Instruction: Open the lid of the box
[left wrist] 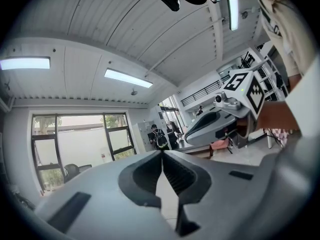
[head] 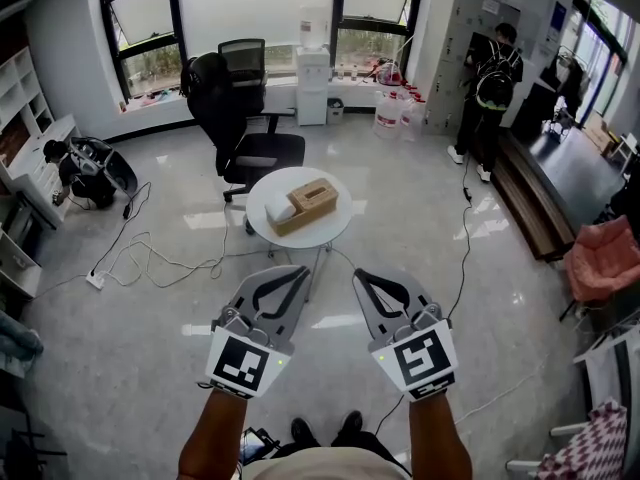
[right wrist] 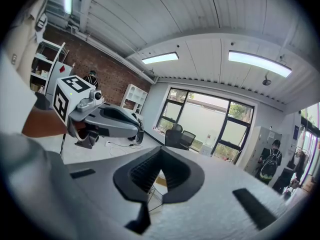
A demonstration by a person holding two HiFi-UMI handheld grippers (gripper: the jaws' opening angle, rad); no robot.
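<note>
A tan box (head: 305, 204) with a white part at its left end lies on a small round white table (head: 330, 230), its lid down. Both grippers hover well short of the table, nearer me, side by side and pointing at it. My left gripper (head: 301, 270) is shut and holds nothing; in its own view its jaws (left wrist: 161, 152) meet at the tips. My right gripper (head: 361, 274) is likewise shut and empty (right wrist: 161, 149). Each gripper shows in the other's view: the right one (left wrist: 216, 124) and the left one (right wrist: 107, 121).
A black office chair (head: 238, 118) stands just behind the table. White cables (head: 150, 258) trail over the grey floor to the left. A water dispenser (head: 313, 80) stands by the window, a person (head: 490, 83) stands at the lockers, and a pink seat (head: 603, 255) is at the right.
</note>
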